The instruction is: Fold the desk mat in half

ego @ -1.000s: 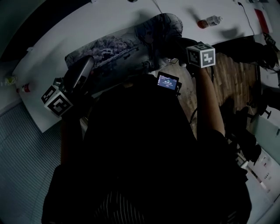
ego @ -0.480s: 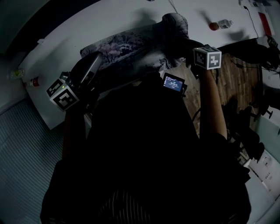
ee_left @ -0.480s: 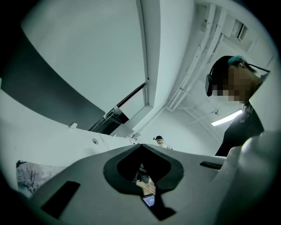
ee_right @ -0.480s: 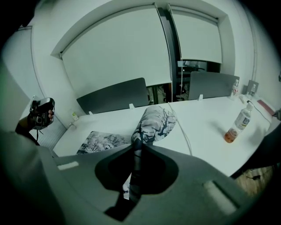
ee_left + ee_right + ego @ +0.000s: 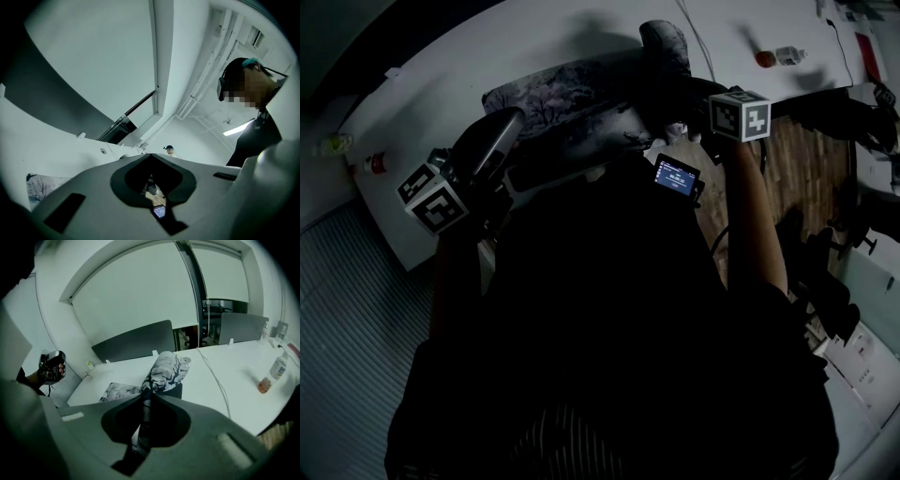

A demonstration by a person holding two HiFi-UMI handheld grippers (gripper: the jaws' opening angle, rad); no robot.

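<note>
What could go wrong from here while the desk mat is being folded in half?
The right gripper pinches only a thin edge of the desk mat, which may slip out. The left gripper is off the mat and aimed away, so the flat half may slide. The cable beside the fold may get caught under it.

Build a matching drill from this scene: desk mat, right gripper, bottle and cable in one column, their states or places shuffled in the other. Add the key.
1. desk mat
2. right gripper
3. bottle
4. white cable

A. fingers shut on a thin edge
B. runs across the bare tabletop
C. patterned, one end raised and curled over
D. clear with orange, lying apart from the mat

Pairs: 1-C, 2-A, 3-D, 4-B
</note>
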